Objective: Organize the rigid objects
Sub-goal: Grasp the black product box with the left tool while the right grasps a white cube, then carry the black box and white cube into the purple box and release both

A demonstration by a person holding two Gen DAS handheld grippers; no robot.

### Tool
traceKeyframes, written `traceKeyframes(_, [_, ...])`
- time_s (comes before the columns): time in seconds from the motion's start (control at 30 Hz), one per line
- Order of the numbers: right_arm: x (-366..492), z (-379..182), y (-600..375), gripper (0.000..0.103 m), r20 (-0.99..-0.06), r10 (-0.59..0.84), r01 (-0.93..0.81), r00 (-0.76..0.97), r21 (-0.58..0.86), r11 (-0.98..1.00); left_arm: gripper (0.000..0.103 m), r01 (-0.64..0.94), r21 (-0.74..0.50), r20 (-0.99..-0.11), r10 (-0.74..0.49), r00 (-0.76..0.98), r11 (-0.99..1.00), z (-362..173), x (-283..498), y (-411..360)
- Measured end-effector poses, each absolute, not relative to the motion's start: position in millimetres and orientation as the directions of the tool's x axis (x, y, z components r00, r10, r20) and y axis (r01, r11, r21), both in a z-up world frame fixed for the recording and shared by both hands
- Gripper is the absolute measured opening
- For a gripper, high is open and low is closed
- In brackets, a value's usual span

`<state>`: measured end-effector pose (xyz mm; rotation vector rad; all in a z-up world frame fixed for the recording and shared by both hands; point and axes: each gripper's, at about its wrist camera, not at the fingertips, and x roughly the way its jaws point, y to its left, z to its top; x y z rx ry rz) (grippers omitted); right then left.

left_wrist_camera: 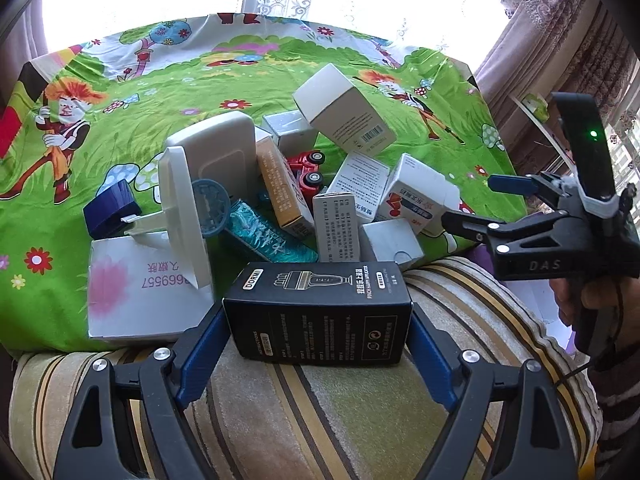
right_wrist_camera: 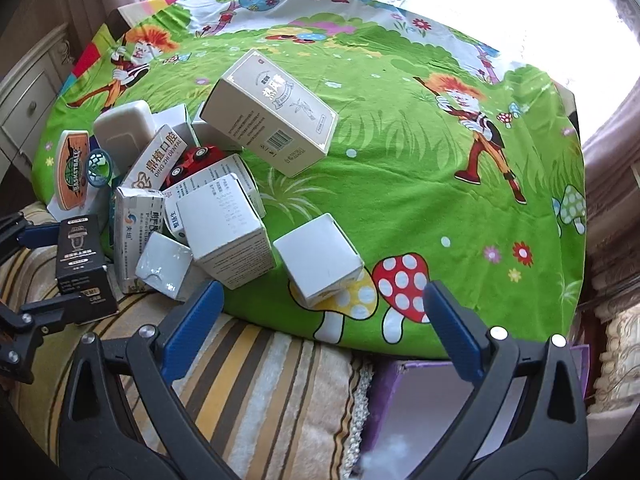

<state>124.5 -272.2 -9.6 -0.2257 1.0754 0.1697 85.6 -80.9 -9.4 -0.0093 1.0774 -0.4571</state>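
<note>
The left gripper (left_wrist_camera: 316, 316) has its jaws on both sides of the black box (left_wrist_camera: 318, 312), pressing on it. The black box sits on the striped cushion (left_wrist_camera: 360, 412), right next to the pile of boxes (left_wrist_camera: 352, 208). The right gripper (right_wrist_camera: 324, 316) has its jaws wide apart with nothing in them, close to a small white box (right_wrist_camera: 318, 260). I think the black box could bump the pile when it comes up. The big white box (left_wrist_camera: 344, 108) near the pile leans, so it might tip over.
</note>
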Motion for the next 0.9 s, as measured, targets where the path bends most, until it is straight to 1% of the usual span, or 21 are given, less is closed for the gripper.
traceKeyframes(0.17, [138.2,-26.9,-265.4,0.078,-0.903,0.052,-0.298,0.426,-0.086,0.951,0.086,0.347,-0.22,-0.845,-0.356,0.399,0.912,-8.9,86.1,-79.8])
traceKeyframes(0.23, [140.1,-32.3,-266.1,0.054,-0.913,0.059,-0.299,0.405,-0.071,0.952,0.086,0.345,-0.22,-0.845,-0.355,0.399,0.912,-9.4,85.6,-79.3])
traceKeyframes(0.4, [132.5,-28.7,-269.6,0.053,-0.903,0.086,-0.29,0.42,-0.044,0.956,0.086,0.346,-0.21,-0.845,-0.348,0.406,0.914,-8.4,84.0,-80.7])
traceKeyframes(0.9, [81.6,16.8,-304.5,0.053,-0.839,0.136,-0.178,0.526,0.048,0.983,0.086,0.38,-0.169,-0.831,-0.339,0.441,0.91,9.8,62.3,-98.9])
